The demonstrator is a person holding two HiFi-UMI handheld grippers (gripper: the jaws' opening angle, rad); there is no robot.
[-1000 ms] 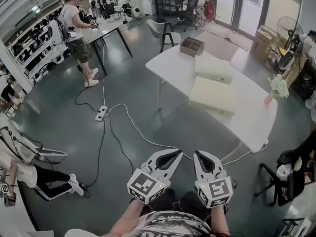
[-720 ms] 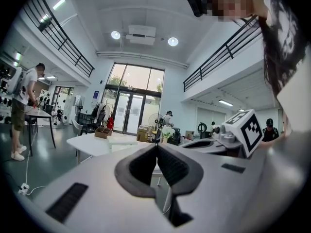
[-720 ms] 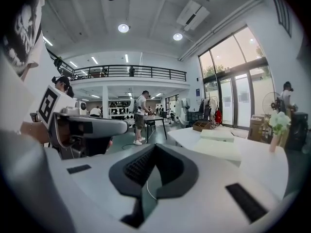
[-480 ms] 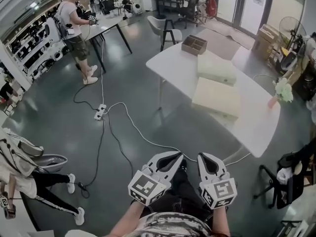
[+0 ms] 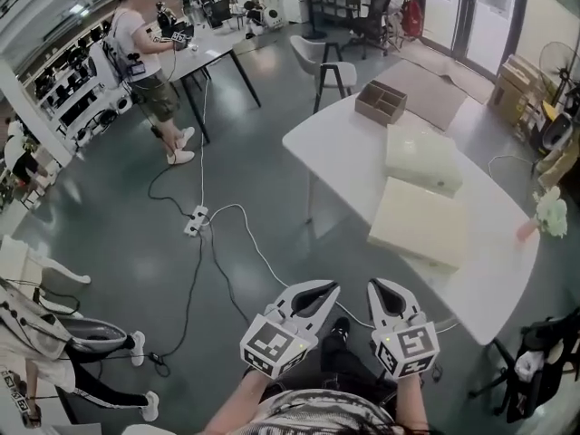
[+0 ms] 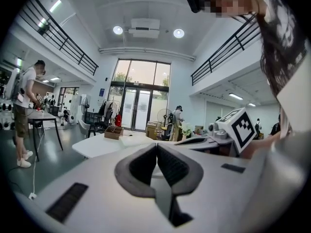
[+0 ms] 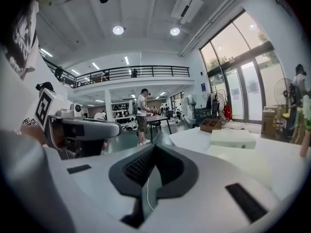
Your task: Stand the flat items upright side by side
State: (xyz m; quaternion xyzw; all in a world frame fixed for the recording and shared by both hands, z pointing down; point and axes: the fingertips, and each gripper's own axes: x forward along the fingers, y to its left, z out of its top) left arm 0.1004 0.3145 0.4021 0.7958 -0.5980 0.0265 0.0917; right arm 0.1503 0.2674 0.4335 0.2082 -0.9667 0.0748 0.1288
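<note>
Both pairs of jaws are pressed together with nothing between them: left gripper (image 5: 328,290) closed and empty, right gripper (image 5: 377,288) same deal. The two cream flat items, near one (image 5: 421,222) and far one (image 5: 423,159), lie flat on the white tabletop (image 5: 340,148), well ahead of the jaws and off to their right. A brown divided box (image 5: 381,101) sits beyond them at the far end.

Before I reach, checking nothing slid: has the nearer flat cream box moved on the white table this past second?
No. The nearer cream box keeps its place against the brown wooden tray; only the view shifted.
</note>
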